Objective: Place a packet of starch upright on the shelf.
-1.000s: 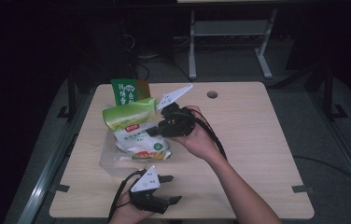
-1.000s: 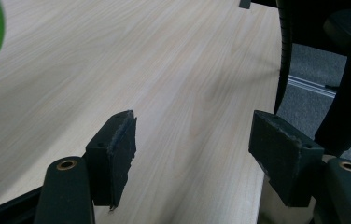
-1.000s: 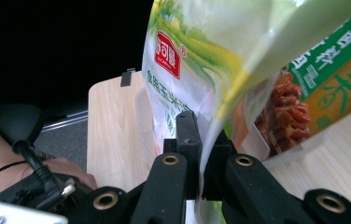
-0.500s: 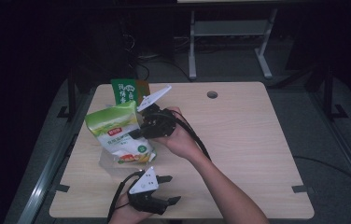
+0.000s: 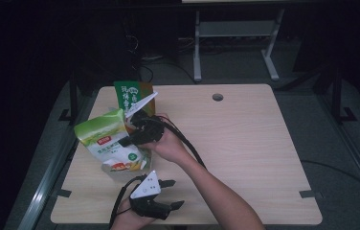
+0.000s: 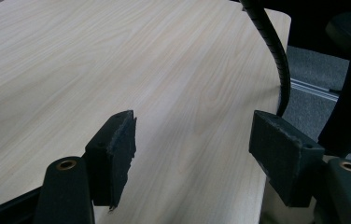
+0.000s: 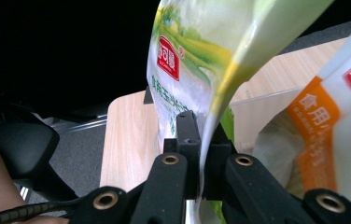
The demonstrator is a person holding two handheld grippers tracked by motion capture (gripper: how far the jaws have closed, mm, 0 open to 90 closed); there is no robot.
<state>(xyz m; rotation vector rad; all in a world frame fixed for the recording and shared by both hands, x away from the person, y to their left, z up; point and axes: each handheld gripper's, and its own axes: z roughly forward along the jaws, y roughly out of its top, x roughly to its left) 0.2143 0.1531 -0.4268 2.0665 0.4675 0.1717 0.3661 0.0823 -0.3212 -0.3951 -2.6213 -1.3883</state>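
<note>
Dark green box [image 5: 132, 95] upright at table [image 5: 245, 143] back left, just behind green bag [image 5: 107, 141]. White-orange bag [image 7: 337, 135] beside it. Right gripper [image 5: 129, 140] reaches left, level, jaws clamped on green bag's edge. Left gripper [image 5: 172, 194] near front edge, jaws wide, nothing between.

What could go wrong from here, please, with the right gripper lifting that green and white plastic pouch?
The right gripper pinches only a thin edge of the green and white plastic pouch, so the bag might slip out or tear. The hanging pouch is close to the dark green carton standing behind it and may knock it over. The open left gripper rests near the wooden table's front edge, giving no support.
</note>
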